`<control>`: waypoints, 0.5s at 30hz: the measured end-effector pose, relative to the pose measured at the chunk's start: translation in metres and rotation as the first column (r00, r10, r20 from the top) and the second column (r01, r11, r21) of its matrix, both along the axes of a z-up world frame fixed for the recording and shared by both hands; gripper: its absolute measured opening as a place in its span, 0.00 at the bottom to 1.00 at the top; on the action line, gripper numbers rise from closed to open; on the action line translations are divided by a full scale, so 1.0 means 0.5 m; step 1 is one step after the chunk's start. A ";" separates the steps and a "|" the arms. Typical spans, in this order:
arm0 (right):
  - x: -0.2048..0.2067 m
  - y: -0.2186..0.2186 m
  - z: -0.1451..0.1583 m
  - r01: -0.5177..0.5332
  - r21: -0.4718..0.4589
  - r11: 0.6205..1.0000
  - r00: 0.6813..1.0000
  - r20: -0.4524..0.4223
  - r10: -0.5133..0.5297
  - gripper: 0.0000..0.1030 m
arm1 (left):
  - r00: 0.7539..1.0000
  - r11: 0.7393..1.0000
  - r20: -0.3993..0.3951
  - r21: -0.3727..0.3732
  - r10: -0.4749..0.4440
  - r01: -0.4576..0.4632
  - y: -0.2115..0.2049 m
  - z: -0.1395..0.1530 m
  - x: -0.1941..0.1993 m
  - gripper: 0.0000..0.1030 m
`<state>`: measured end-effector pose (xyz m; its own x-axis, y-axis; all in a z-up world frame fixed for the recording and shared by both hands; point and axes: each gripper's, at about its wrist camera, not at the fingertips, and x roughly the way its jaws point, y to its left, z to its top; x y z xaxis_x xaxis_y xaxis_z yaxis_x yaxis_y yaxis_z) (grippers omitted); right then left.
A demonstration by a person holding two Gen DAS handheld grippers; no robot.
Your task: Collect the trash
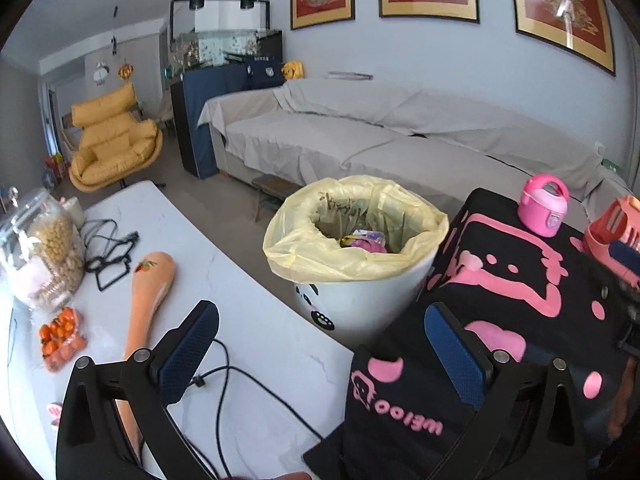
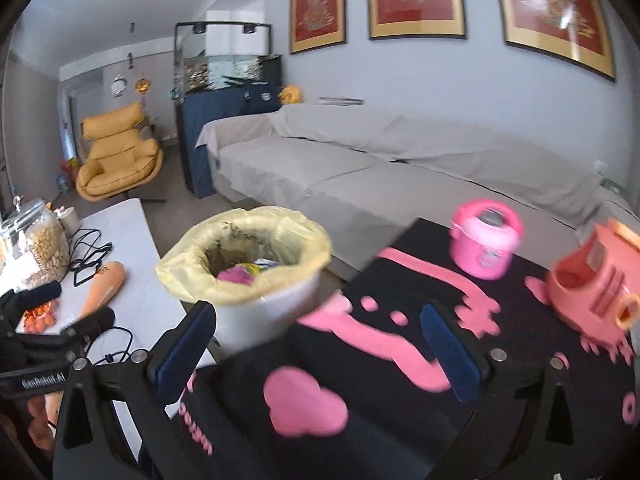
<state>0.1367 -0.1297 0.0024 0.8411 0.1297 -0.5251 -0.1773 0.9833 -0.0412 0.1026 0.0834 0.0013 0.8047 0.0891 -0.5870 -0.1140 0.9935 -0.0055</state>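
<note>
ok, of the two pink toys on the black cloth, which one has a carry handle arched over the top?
The round pink toy rice cooker, standing farther back on the cloth. The salmon-orange boxy toy at the right edge shows no arched handle.

bin mouth (image 1: 354,224) stands open above, flanked by table (image 1: 256,320) and black cloth (image 1: 520,320)

both the left hand-held gripper (image 1: 320,346) and right hand-held gripper (image 2: 316,350) gape wide, empty.

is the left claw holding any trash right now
No, the left claw stands wide open with nothing between its blue pads, above the white table edge and the black cloth.
</note>
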 end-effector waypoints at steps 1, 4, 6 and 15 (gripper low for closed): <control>-0.020 -0.004 -0.002 0.010 -0.014 1.000 1.000 0.006 -0.010 0.99 | 1.000 1.000 0.017 0.013 -0.004 0.004 -0.011 0.009 -0.019 0.99; -0.063 -0.012 -0.003 0.028 -0.030 0.999 0.999 0.031 -0.027 0.99 | 0.998 1.000 0.058 0.028 -0.009 0.008 -0.029 0.026 -0.064 0.99; -0.092 -0.025 0.004 0.049 -0.025 0.999 0.997 0.055 -0.047 0.99 | 0.996 1.000 0.085 0.026 -0.006 0.004 -0.037 0.036 -0.090 0.99; -0.163 -0.029 0.030 0.081 -0.039 0.996 0.989 0.129 -0.075 0.99 | 0.991 1.000 0.134 0.022 -0.006 0.003 -0.050 0.063 -0.155 0.99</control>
<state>0.0552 -0.1443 0.0176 0.9082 0.0404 -0.4166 -0.0907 0.9907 -0.1018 0.0250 0.0584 0.0326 0.8765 0.0970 -0.4716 -0.1095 0.9940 0.0009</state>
